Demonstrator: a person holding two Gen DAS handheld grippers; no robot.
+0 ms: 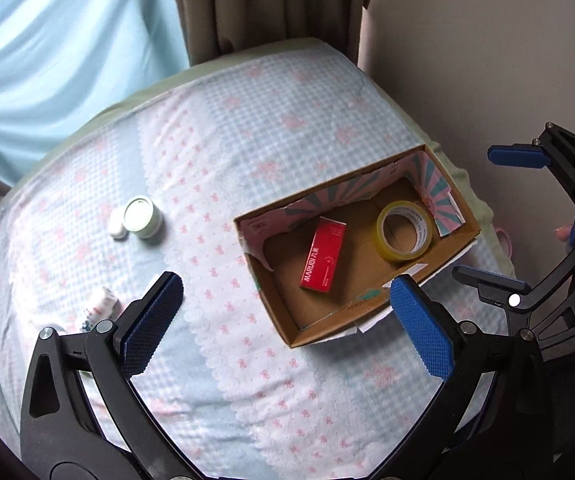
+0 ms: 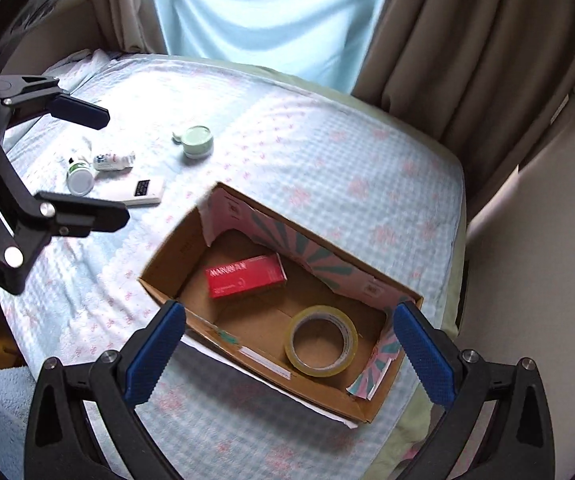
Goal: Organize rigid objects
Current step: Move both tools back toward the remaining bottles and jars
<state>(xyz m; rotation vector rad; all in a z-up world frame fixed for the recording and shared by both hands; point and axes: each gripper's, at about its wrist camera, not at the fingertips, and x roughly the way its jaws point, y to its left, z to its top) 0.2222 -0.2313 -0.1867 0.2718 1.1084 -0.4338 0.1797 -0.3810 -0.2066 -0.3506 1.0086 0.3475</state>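
An open cardboard box (image 1: 463, 240) (image 2: 155, 284) lies on the bed. Inside it are a red carton (image 1: 323, 254) (image 2: 245, 276) and a roll of yellowish tape (image 1: 405, 230) (image 2: 321, 340). On the cover to the left sit a round green-lidded jar (image 1: 142, 216) (image 2: 196, 141), a small white object (image 1: 116, 223), a small tube (image 1: 97, 306) (image 2: 113, 161), a white-capped bottle (image 2: 79, 176) and a flat white device (image 2: 139, 192). My left gripper (image 1: 283, 320) is open and empty above the cover near the box. My right gripper (image 2: 289, 344) is open and empty above the box.
The bed has a blue and pink patterned cover (image 1: 247, 380) (image 2: 327, 140). Brown curtains (image 1: 271, 0) (image 2: 467, 60) and a pale blue sheer (image 2: 271, 12) hang behind it. A wall (image 1: 487, 40) runs along the right side.
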